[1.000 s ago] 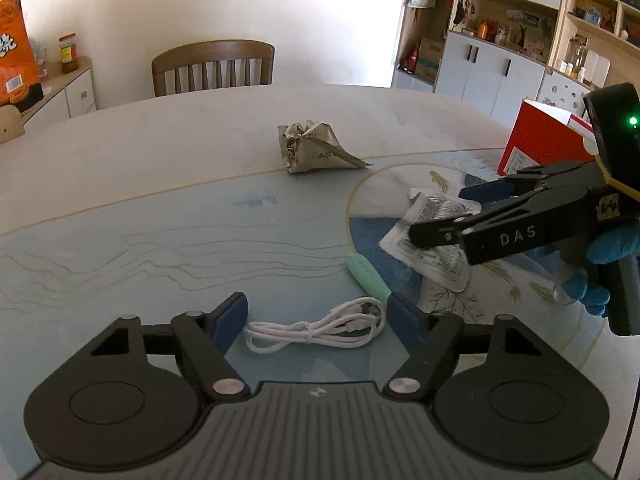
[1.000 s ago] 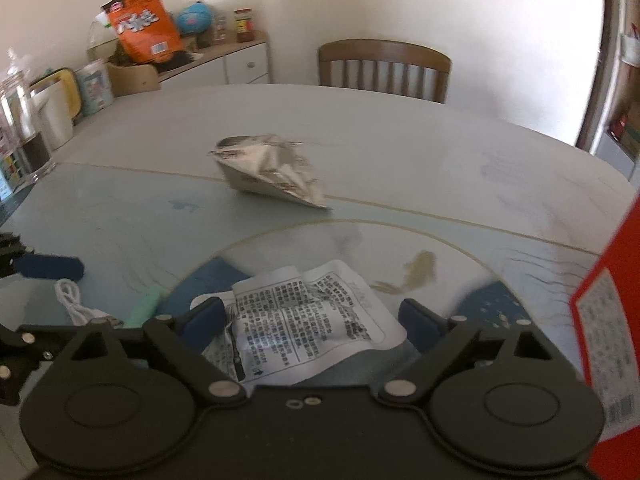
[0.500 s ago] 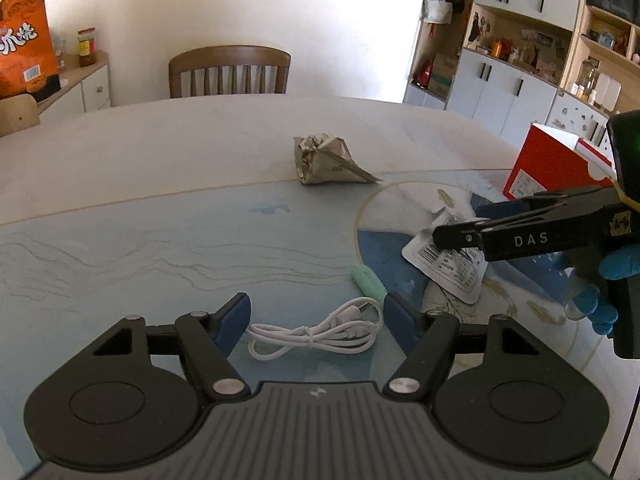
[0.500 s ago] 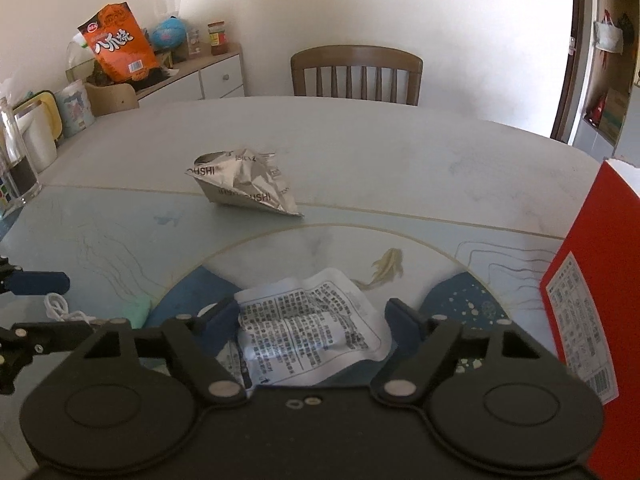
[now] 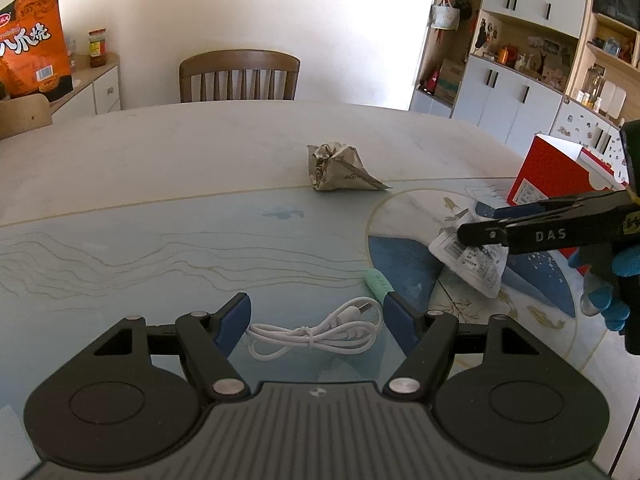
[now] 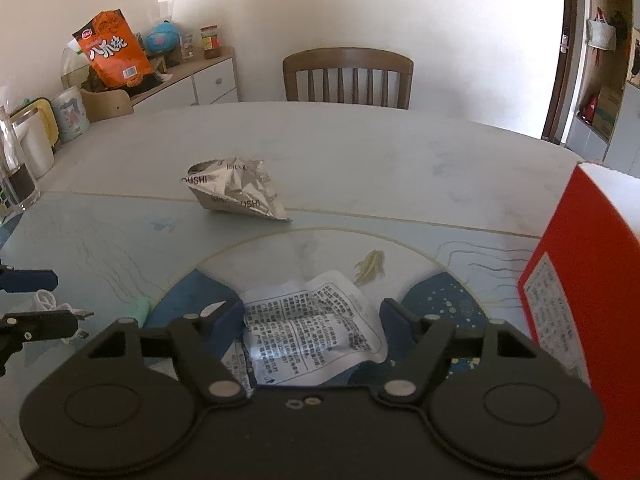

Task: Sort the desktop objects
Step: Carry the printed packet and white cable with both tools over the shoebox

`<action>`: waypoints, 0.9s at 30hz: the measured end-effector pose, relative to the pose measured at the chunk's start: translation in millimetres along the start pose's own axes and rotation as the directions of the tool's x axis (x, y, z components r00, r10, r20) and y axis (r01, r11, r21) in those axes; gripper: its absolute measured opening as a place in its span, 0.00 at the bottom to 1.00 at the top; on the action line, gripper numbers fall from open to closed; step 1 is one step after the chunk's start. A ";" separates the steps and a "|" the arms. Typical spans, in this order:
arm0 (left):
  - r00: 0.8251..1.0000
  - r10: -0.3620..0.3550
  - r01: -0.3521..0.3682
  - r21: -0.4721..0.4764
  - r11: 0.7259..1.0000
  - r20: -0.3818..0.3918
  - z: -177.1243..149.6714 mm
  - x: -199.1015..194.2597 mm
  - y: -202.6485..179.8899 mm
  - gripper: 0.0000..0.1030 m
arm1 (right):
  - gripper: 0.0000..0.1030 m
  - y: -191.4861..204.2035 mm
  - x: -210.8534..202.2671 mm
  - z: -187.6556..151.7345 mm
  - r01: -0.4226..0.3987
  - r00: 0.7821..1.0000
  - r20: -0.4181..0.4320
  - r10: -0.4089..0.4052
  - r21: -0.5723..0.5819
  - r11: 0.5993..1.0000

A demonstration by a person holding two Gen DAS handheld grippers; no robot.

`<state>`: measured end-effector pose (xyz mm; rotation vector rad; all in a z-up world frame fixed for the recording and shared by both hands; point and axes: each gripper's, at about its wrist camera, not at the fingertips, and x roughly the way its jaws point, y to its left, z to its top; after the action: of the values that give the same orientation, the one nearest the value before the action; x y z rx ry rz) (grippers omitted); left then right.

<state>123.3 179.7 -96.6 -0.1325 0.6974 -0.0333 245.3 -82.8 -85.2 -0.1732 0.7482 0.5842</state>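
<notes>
Our right tongs (image 6: 312, 320) are closing around the flat white printed packet (image 6: 316, 328), now lifted near the red box (image 6: 580, 304). Our left tongs (image 5: 316, 322) stay wide around the white coiled cable (image 5: 312, 334).

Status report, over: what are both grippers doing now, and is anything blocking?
Left gripper open, astride white cable. Right gripper closing around printed packet, lifted off the table. Red box close beside it; nothing blocking.
</notes>
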 end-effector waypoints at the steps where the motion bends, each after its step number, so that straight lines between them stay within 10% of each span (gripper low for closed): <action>1: 1.000 -0.001 0.001 -0.001 1.000 0.001 0.3 -0.6 -0.1 0.70 | 0.72 -0.5 -2.3 0.6 0.000 1.000 0.004 0.000 0.003 1.000; 27: 0.998 -0.026 0.025 0.021 0.999 0.056 20.9 -32.0 -32.3 0.70 | 0.72 -11.1 -84.8 17.5 0.000 0.995 0.095 -0.005 0.052 0.999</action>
<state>112.6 152.4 -56.0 -0.1229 0.6393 -0.0609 212.3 -123.0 -15.0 -0.0975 0.6703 0.5664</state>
